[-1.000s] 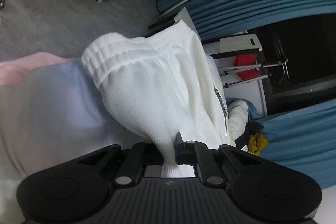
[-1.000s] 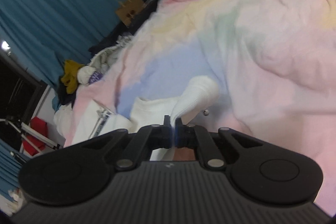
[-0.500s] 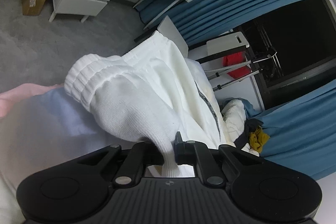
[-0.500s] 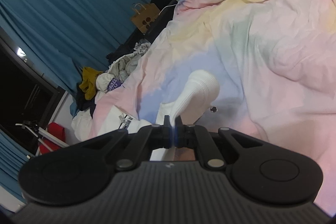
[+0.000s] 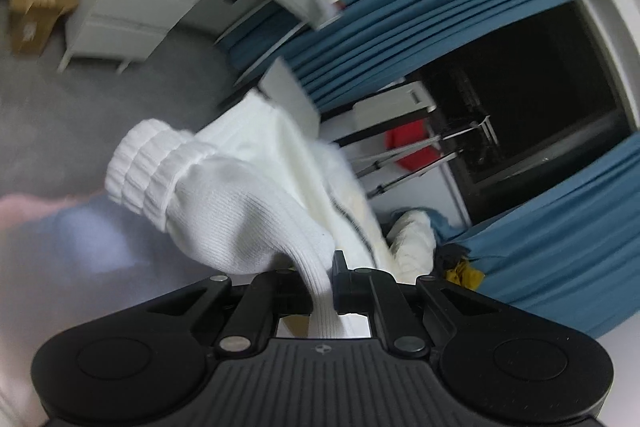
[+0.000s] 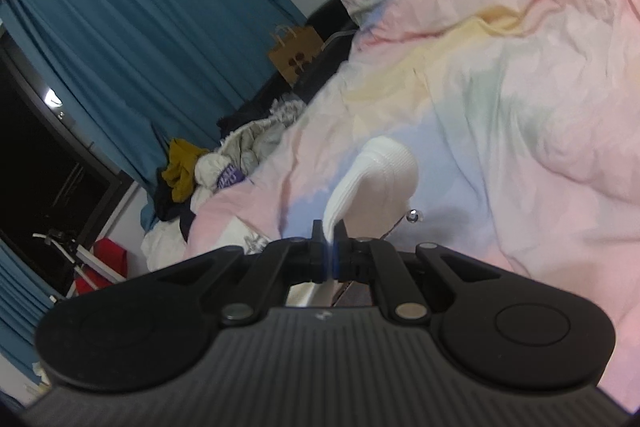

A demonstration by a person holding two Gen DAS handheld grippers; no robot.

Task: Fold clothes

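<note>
A white knit garment point(image 5: 240, 211) with ribbed cuffs hangs from my left gripper point(image 5: 322, 277), which is shut on a fold of it and holds it above the bed. A ribbed cuff point(image 5: 148, 163) sticks out to the left. My right gripper point(image 6: 329, 239) is shut on another ribbed end of the white garment point(image 6: 380, 171), lifted above the pastel duvet point(image 6: 520, 107). A small metal bead on a cord point(image 6: 414, 215) hangs beside that end.
A pile of clothes point(image 6: 224, 163) lies at the bed's far edge by blue curtains point(image 6: 140, 27). A paper bag point(image 6: 294, 53) stands behind. White drawers point(image 5: 132, 7), a cardboard box point(image 5: 38, 7) and grey carpet show in the left wrist view.
Both grippers have risen with the garment. The white cloth hangs higher and bunches narrower; more room and floor show in the left wrist view, more bed in the right.
</note>
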